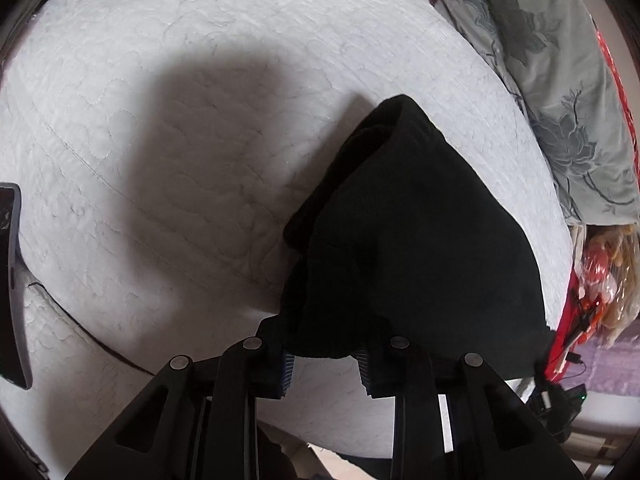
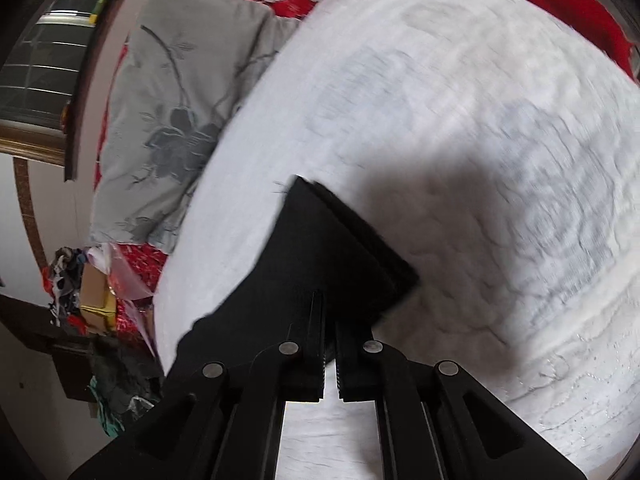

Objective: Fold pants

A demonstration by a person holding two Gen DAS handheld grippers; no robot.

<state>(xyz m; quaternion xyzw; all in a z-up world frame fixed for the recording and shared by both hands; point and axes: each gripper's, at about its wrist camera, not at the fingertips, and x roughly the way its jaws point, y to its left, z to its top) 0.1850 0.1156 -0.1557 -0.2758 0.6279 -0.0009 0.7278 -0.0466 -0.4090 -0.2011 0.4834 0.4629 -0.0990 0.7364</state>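
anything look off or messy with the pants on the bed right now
Nothing damaged or spilled. The black pants lie bunched on the white quilt, layered edges not flush. The right gripper pinches them; the left gripper is open.

Both wrist cams close, angled down; shared: pants point(image 1: 400, 232), bed point(image 1: 160, 120).

I count: one folded black fabric pants point(image 1: 404, 240), one white quilted bed point(image 1: 180, 128), one grey floral pillow point(image 2: 176, 120), two black two-finger grippers point(image 1: 325, 360) point(image 2: 330, 356).
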